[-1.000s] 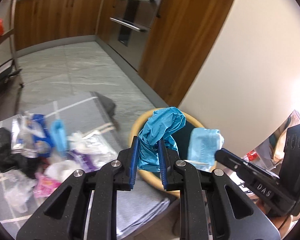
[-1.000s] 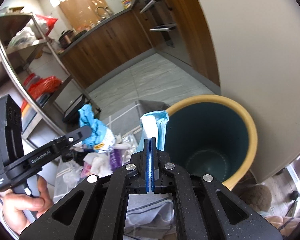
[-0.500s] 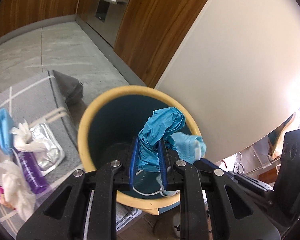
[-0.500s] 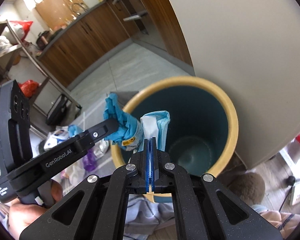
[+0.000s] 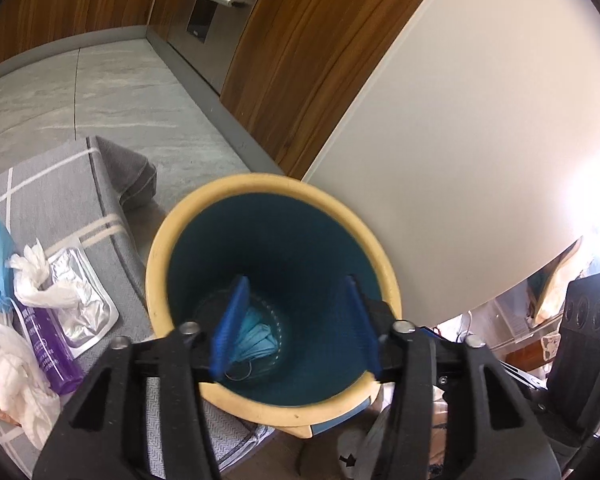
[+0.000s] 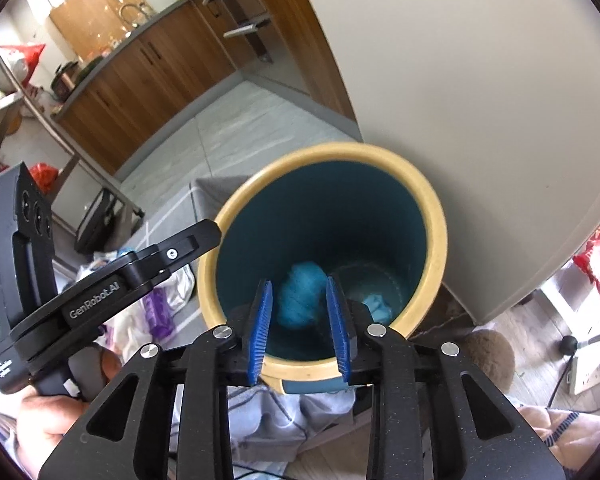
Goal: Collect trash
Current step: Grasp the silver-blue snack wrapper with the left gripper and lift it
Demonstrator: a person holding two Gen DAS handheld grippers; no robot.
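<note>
1. Left gripper (image 5: 296, 320): held above the bin (image 5: 220, 192), jaws spread wide, nothing between them.
2. Right gripper (image 6: 300, 328): likewise poised over the bin's near rim, jaws parted, empty.
3. Trash inside the bin: crumpled blue glove (image 6: 302, 294) and pale blue mask (image 6: 378, 306), both low in the bin, the glove blurred.
4. Remaining trash: white tissue (image 5: 36, 280), foil pouch (image 5: 84, 312), purple bottle (image 5: 46, 348), all on the grey mat (image 5: 52, 196), near its right edge, just beside the bin.
5. Risk, judged: rim clipped on withdrawal, bin tipped toward the mat; light tissue likely dragged rather than pinched.
6. Left view only: mask (image 5: 254, 338) with ear loops on the bin floor, glove unseen.
7. Right view only: glove, left gripper's body (image 6: 100, 292), holding hand (image 6: 48, 432).
</note>
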